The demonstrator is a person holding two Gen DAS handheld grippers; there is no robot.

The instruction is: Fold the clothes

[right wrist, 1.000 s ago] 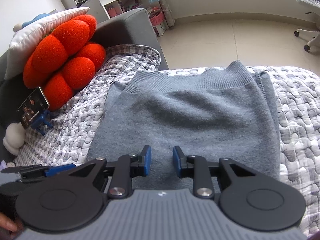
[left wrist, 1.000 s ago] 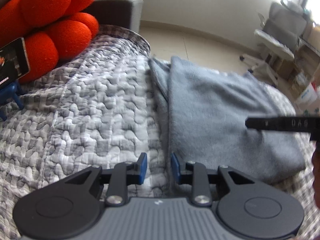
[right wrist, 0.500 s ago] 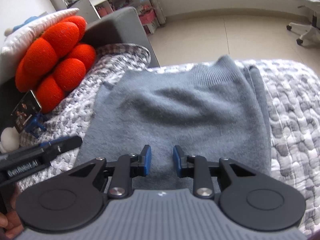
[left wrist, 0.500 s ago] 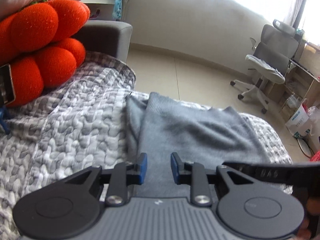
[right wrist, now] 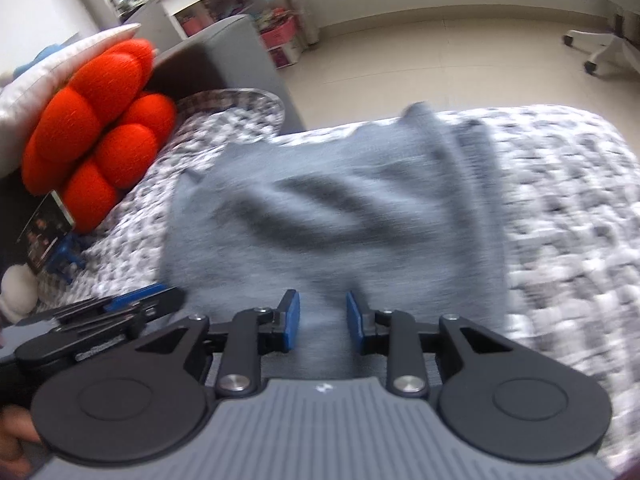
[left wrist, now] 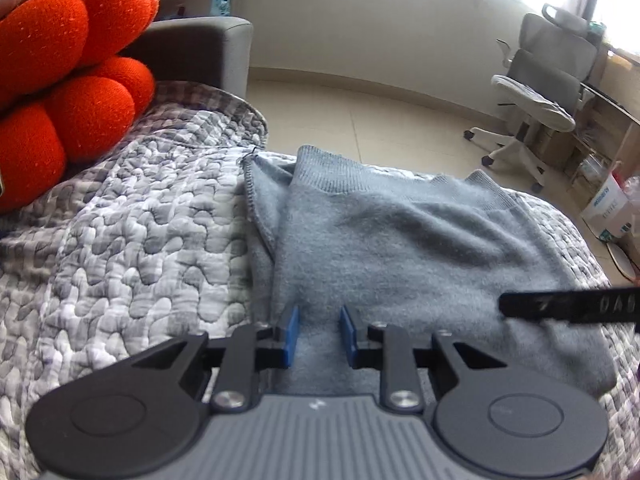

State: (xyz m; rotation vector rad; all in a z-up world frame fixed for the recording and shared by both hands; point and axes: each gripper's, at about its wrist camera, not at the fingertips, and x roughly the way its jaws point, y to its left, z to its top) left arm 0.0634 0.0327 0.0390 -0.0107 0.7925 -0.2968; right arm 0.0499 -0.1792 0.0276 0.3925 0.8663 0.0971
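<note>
Both tongs, left and right, part-open over grey sweater's six-o'clock edge; grip on fabric unclear, probably for folding.

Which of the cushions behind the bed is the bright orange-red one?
The bumpy, ball-clustered cushion leaning on the grey sofa arm. The pale striped pillow lying above it is flat and whitish.

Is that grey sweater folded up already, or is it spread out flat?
Folded. The grey sweater lies doubled on the quilt; a second layer's edge shows along its left side.
</note>
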